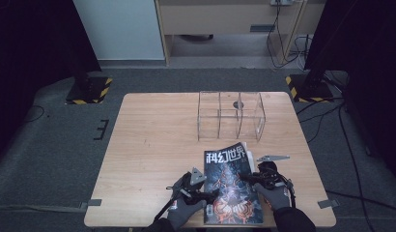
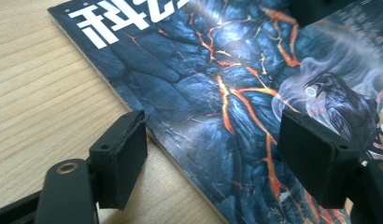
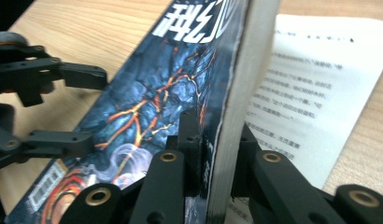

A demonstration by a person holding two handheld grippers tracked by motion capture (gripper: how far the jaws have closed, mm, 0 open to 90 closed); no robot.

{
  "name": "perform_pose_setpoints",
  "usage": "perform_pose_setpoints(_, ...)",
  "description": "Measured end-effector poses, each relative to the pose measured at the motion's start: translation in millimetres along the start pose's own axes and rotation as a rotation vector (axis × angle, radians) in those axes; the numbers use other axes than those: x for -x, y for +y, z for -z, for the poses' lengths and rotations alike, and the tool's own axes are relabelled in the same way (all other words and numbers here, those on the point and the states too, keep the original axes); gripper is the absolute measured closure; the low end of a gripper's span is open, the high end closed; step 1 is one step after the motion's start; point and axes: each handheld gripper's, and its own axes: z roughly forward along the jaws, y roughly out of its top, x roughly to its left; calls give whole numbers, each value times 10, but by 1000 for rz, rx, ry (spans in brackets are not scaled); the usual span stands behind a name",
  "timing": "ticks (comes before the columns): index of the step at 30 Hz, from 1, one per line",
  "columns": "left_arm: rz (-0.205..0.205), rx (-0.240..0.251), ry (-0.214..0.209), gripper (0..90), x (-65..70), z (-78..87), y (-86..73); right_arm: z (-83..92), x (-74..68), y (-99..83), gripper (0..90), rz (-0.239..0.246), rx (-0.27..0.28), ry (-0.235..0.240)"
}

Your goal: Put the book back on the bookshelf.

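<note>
The right gripper is pinching the magazine by its edge; the left gripper is gaping wide beside it, its cover text partly cropped.

Lab: hazard-striped stand bases, cables

Dark blue magazine veined with orange cracks and white title characters, pale wood-grain worktop, clear rack, black hand-held grippers

Your forearms run off the bottom edge of the high view. The magazine is cut by the left gripper view's top and right edges, so you can't read its full title. The loose page's print is too blurred to read.
</note>
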Motion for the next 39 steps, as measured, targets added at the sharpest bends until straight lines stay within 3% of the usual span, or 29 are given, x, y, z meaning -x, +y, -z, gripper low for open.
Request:
perform_pose_setpoints(10, 41, 22, 8, 235, -69, 47, 20, 101, -115, 23, 825, 76, 56, 29)
perform_pose_setpoints(16, 54, 35, 4, 232, -91, 65, 33, 186, -194, 38, 835, 126, 118, 50)
perform_pose_setpoints(25, 82, 69, -38, 217, -105, 108, 75, 287, -302, 43, 836, 204, 197, 75)
perform_pose_setpoints(39, 85, 78, -78, 207, -115, 106, 86, 311, -344, 49, 836, 239, 224, 93)
